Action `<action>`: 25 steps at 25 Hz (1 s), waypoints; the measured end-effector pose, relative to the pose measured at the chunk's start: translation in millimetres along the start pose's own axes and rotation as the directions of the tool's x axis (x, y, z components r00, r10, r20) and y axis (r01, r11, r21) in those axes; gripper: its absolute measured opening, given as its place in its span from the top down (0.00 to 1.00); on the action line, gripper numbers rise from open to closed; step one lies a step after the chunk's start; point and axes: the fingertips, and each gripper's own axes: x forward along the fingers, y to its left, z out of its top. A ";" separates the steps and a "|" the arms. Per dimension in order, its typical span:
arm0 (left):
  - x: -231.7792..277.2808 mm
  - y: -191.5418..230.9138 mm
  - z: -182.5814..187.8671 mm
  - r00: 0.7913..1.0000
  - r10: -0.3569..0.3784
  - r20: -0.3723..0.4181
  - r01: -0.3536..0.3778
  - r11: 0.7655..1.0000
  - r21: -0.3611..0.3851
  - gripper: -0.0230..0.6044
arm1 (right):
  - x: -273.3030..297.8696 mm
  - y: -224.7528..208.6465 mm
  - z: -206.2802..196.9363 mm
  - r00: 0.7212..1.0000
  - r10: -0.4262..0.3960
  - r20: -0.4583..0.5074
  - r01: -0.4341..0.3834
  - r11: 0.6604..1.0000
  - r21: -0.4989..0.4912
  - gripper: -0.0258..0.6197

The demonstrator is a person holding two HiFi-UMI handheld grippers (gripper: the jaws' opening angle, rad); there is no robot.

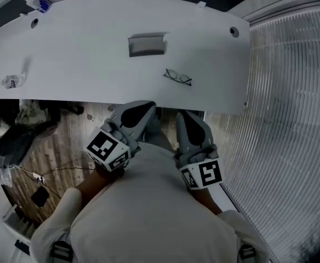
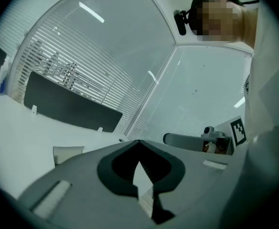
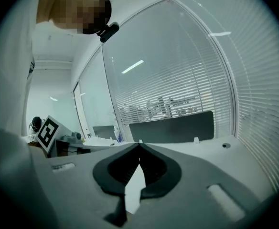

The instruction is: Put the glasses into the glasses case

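A pair of thin dark-framed glasses [image 1: 177,76] lies on the white table [image 1: 83,48], right of centre and close to the near edge. A grey glasses case [image 1: 146,44] stands behind them toward the middle; it also shows in the left gripper view as the case [image 2: 68,154]. My left gripper [image 1: 148,106] and right gripper [image 1: 181,116] are held side by side close to the person's body, at the table's near edge and short of the glasses. The left gripper [image 2: 139,141] has its tips together, shut and empty. The right gripper [image 3: 139,144] is likewise shut on nothing.
A small crumpled object [image 1: 11,81] lies at the table's left end, and a white-and-blue bottle [image 1: 36,3] stands at the far left corner. A dark partition [image 2: 68,106] runs behind the table. A glass wall with blinds [image 1: 291,92] stands on the right.
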 end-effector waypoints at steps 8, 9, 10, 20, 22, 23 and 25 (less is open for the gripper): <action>22.6 23.2 -15.1 1.000 -0.006 -0.019 0.007 0.999 0.035 0.97 | 19.2 -17.9 -21.4 1.000 0.008 -0.029 -0.008 1.000 -0.007 0.96; 25.8 28.0 -17.7 1.000 -0.001 -0.025 0.002 0.999 0.040 0.97 | 22.6 -20.4 -24.4 0.999 0.007 -0.032 -0.007 1.000 -0.016 0.96; 29.0 32.5 -20.5 0.999 0.003 -0.032 -0.002 0.999 0.044 0.97 | 26.1 -22.9 -27.6 0.999 0.008 -0.035 -0.009 1.000 -0.025 0.96; 65.8 65.3 -48.2 0.997 0.004 -0.074 0.000 0.998 0.059 0.97 | 66.5 -58.3 -70.3 0.995 0.020 -0.101 -0.028 0.997 -0.076 0.96; 73.8 74.9 -58.3 0.997 0.011 -0.082 -0.008 0.999 0.047 0.97 | 74.3 -67.2 -81.6 0.993 0.024 -0.118 -0.035 0.995 -0.094 0.96; 77.9 79.6 -63.9 0.996 0.014 -0.087 -0.010 0.999 0.042 0.97 | 78.2 -72.0 -87.1 0.992 0.024 -0.128 -0.037 0.994 -0.105 0.96; 86.3 88.9 -76.1 0.995 0.016 -0.100 -0.013 0.999 0.032 0.97 | 85.8 -81.6 -99.6 0.988 0.026 -0.151 -0.046 0.990 -0.133 0.96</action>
